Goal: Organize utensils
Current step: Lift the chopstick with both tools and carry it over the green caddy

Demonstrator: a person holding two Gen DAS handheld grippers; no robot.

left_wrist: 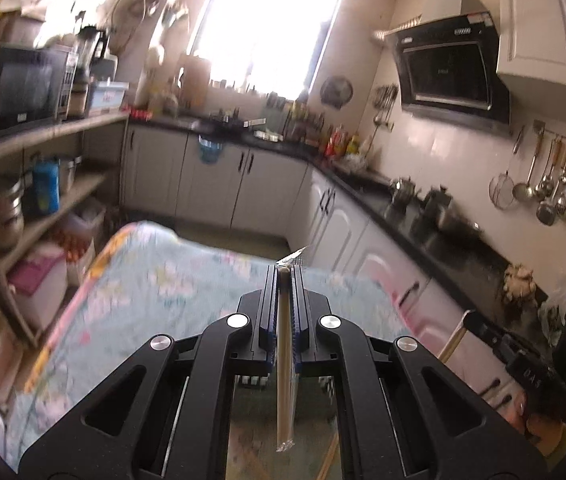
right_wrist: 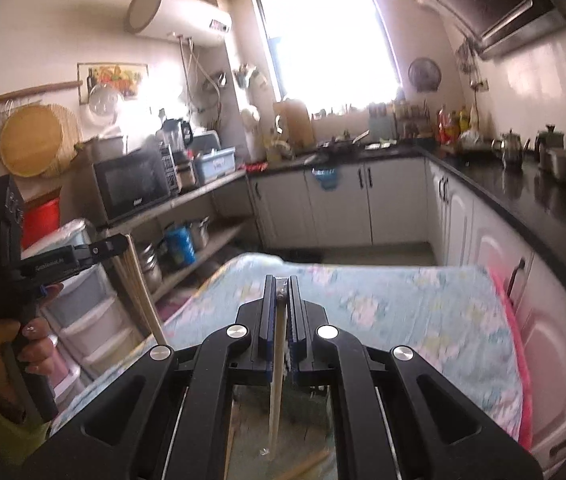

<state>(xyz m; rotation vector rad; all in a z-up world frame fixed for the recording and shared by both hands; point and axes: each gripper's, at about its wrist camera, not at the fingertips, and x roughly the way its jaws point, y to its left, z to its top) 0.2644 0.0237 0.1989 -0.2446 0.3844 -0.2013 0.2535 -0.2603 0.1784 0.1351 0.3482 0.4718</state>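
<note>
My left gripper (left_wrist: 284,270) is shut on a pair of pale wooden chopsticks in a clear plastic sleeve (left_wrist: 285,360), which hang down between the fingers; the sleeve's tip sticks out above them. My right gripper (right_wrist: 282,280) is shut on another wrapped pair of chopsticks (right_wrist: 277,380) that hangs down the same way. Both are held high above a table with a floral cloth (left_wrist: 155,280), which also shows in the right wrist view (right_wrist: 403,304). The left gripper (right_wrist: 117,245) with its hanging chopsticks (right_wrist: 143,300) shows at the left of the right wrist view.
A shelf rack with a microwave (left_wrist: 23,88) and pots stands at the left. Black counters (left_wrist: 423,220) with kettles and white cabinets run along the back and right. Ladles hang on the right wall (left_wrist: 547,184). Plastic drawers (right_wrist: 87,320) stand by the table.
</note>
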